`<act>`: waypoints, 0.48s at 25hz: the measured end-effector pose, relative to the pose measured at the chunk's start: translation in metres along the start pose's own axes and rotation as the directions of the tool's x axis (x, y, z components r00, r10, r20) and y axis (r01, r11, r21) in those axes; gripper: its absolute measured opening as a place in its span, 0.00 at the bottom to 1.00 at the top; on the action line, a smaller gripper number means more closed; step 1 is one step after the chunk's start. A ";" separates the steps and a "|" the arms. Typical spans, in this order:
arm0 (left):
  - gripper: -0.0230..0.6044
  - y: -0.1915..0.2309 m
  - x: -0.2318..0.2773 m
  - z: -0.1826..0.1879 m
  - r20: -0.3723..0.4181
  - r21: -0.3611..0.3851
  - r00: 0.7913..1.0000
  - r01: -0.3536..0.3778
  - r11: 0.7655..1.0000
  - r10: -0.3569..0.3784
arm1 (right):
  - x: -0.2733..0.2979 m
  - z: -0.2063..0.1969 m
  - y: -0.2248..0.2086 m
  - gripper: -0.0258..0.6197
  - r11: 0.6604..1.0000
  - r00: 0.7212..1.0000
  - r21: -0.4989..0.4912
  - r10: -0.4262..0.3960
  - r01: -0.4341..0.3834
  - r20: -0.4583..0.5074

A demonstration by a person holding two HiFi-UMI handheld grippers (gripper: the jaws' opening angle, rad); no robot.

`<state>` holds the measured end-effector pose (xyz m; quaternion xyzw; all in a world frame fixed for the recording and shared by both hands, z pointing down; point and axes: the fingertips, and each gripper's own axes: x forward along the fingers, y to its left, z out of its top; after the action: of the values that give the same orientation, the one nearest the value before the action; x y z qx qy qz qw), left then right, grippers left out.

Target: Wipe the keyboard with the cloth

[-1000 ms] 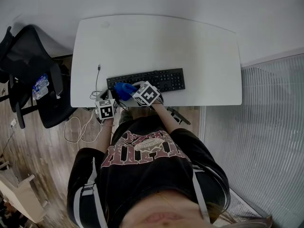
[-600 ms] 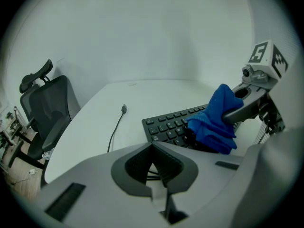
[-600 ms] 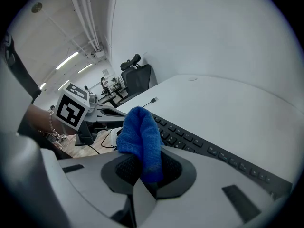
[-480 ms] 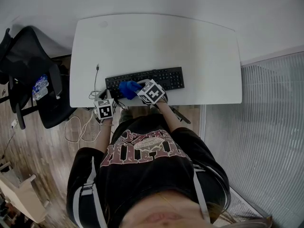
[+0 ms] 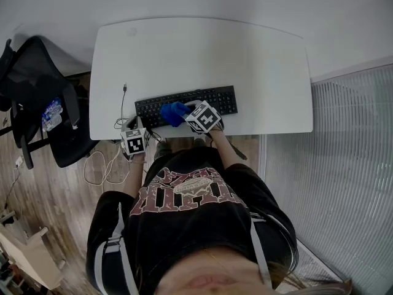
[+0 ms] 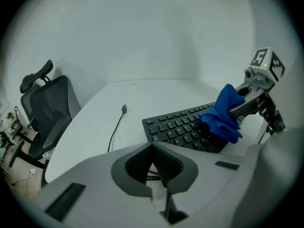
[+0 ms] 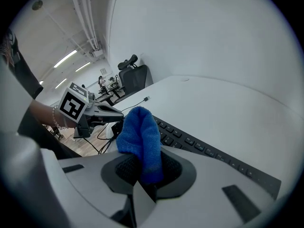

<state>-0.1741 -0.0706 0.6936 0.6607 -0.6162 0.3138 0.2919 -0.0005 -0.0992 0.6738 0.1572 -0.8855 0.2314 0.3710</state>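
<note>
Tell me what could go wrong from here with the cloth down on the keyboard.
1. The left gripper is shut on nothing at the table's front edge, so nothing steadies the keyboard. A firm stroke may slide it.
2. The right gripper pinches the blue cloth by one part only, so the cloth could drag loose on the keys.
3. The loose cable lies just beyond the keyboard's left end and might get snagged.

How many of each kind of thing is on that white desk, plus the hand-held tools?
Grippers: 2, the left gripper and the right gripper
Black keyboard: 1
Blue cloth: 1
Cable: 1
Total: 5
</note>
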 end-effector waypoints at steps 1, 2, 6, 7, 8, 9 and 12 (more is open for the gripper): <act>0.09 0.000 0.000 0.000 0.000 0.000 1.000 0.000 1.000 0.000 | -0.001 0.000 -0.001 0.14 1.000 1.000 -0.001 0.000 0.000 0.000; 0.09 0.000 0.001 0.000 0.000 0.000 1.000 0.000 1.000 0.000 | -0.002 -0.001 -0.003 0.14 1.000 1.000 0.000 0.002 -0.002 0.001; 0.09 -0.001 0.001 0.000 0.001 -0.001 1.000 -0.002 1.000 0.002 | -0.005 -0.005 -0.007 0.14 1.000 1.000 0.006 0.002 -0.002 0.005; 0.09 0.000 0.001 0.000 0.001 -0.001 1.000 -0.003 1.000 0.003 | -0.006 -0.006 -0.008 0.14 1.000 1.000 0.010 -0.001 0.001 0.006; 0.09 0.000 0.001 0.000 0.001 -0.002 1.000 -0.004 1.000 0.004 | -0.007 -0.007 -0.009 0.14 1.000 1.000 0.015 -0.004 0.004 0.006; 0.09 0.000 0.001 0.000 0.000 -0.002 1.000 -0.005 1.000 0.005 | -0.008 -0.007 -0.010 0.14 1.000 1.000 0.019 -0.007 0.007 0.007; 0.09 0.000 0.002 -0.001 0.002 -0.002 1.000 -0.005 1.000 0.005 | -0.010 -0.010 -0.013 0.14 0.999 1.000 0.033 -0.009 0.009 0.012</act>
<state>-0.1741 -0.0712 0.6955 0.6593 -0.6184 0.3134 0.2911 0.0182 -0.1036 0.6761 0.1686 -0.8832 0.2431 0.3640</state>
